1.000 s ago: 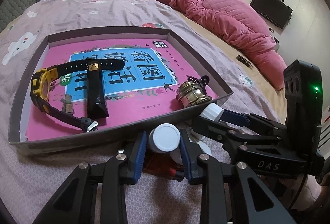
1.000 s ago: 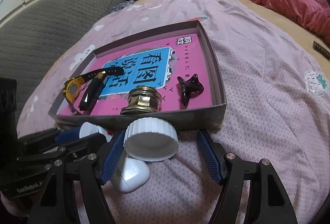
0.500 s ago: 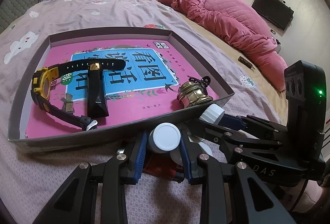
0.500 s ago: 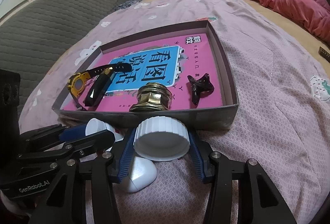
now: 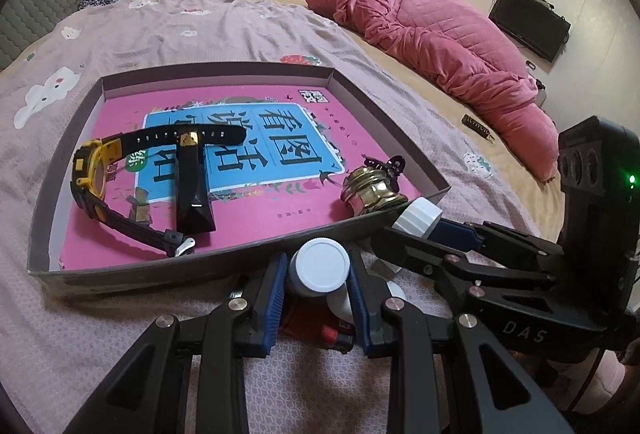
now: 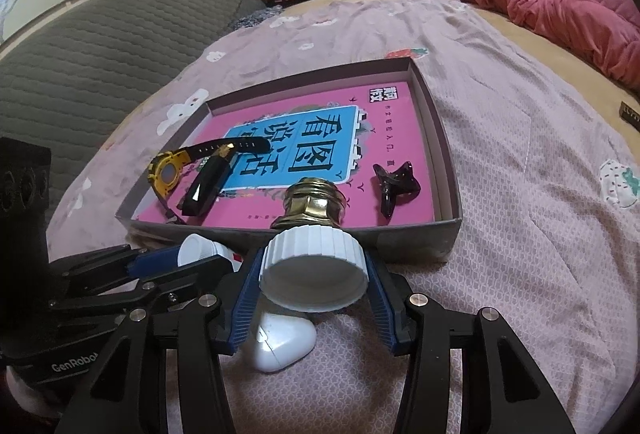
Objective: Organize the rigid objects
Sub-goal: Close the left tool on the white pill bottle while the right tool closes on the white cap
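Gripping is complete on both sides. The right gripper (image 6: 314,286), whose jaws have just been closing, now has its blue ribbed pads (image 6: 246,296) pressed on the flanks of a wide white ribbed plastic cap (image 6: 314,266), held open side toward the camera just short of the near wall of the shallow grey cardboard tray (image 6: 416,238). The left gripper (image 5: 318,284) is clamped on a small white round-capped bottle (image 5: 320,266), likewise just outside that wall.

Already in the tray: a yellow-and-black wristwatch (image 5: 90,170), a glossy black faceted bar (image 5: 192,186), a brass threaded fitting (image 6: 314,204) and a dark claw hair clip (image 6: 396,186). A white earbud case (image 6: 282,344) lies on the mauve bedspread (image 6: 520,234) beneath the cap.

Recommendation: lift each item clear of the wall before crossing. The brass fitting stands immediately behind it, so the cap should be set toward bare pink floor. Keep the grippers from fouling each other.
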Demonstrator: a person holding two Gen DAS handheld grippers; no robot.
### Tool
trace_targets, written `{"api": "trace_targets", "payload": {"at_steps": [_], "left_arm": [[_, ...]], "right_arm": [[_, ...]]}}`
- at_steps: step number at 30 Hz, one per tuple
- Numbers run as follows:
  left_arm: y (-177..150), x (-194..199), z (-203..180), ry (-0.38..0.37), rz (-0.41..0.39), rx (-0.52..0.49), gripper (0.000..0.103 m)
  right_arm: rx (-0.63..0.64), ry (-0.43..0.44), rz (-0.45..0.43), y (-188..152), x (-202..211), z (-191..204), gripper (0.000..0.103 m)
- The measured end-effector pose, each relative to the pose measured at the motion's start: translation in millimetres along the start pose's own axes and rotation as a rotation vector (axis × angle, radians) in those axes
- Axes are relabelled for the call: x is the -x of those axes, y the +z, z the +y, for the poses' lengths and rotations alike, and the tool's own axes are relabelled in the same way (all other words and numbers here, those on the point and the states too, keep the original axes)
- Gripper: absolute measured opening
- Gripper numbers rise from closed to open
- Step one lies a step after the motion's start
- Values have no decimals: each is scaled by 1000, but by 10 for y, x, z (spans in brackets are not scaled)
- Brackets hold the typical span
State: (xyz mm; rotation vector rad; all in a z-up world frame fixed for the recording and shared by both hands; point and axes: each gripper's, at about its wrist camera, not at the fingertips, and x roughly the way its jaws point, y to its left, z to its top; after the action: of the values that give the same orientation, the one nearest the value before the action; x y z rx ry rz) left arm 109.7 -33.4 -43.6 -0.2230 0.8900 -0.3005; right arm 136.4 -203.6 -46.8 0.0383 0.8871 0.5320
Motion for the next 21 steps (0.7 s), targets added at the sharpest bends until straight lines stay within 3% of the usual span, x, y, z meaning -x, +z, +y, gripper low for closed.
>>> {"api": "trace_targets", "payload": {"at_steps": [21], "left_arm": [[49, 257, 2, -5, -81, 20, 27]], "right_arm": [[30, 5, -73, 48, 224, 56, 51]]}}
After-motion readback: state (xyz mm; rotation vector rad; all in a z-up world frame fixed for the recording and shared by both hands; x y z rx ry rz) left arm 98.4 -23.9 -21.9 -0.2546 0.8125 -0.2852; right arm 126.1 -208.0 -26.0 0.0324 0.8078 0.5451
